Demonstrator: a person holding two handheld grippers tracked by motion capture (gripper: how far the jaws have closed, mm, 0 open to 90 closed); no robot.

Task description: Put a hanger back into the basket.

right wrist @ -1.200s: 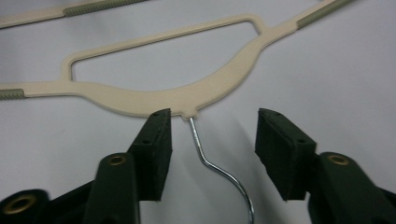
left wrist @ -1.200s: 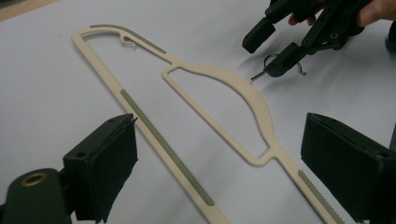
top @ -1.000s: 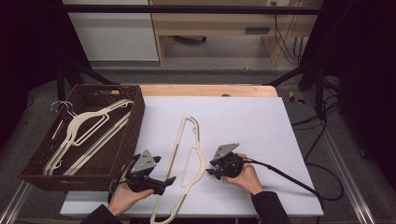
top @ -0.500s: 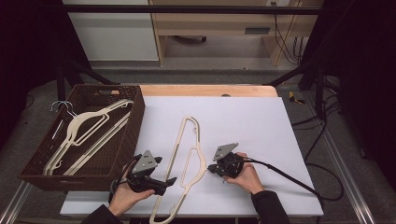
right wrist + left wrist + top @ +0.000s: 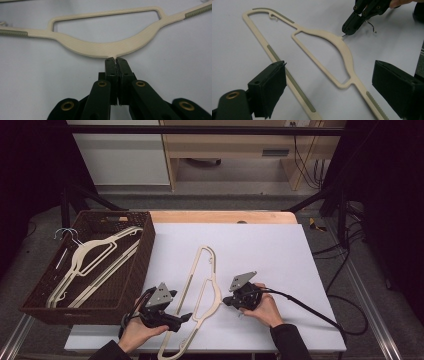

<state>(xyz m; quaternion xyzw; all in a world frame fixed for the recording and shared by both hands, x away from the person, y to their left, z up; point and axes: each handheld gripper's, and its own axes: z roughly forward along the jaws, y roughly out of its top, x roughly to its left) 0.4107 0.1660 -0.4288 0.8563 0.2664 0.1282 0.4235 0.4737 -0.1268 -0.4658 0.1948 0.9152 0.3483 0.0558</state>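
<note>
Basket (image 5: 145,250) with spare hangers at table's left edge. Left gripper (image 5: 184,318) near front edge, jaws spread astride hanger (image 5: 200,295), not touching. Right gripper (image 5: 116,60) just closed, pinching hook wire (image 5: 343,35) at neck. Risk: thin wire slips from pads; hanger swings.

bare white board (image 5: 260,245) beyond hanger (image 5: 200,285); basket (image 5: 145,245) blocking left

The high view looks forward and down from above the person's side, taking in the whole table (image 5: 260,245). The left gripper view rides low and close, looking across the hanger (image 5: 329,40) toward the right gripper (image 5: 348,30). The right gripper view sits close behind its jaws, facing the same hanger's neck.
</note>
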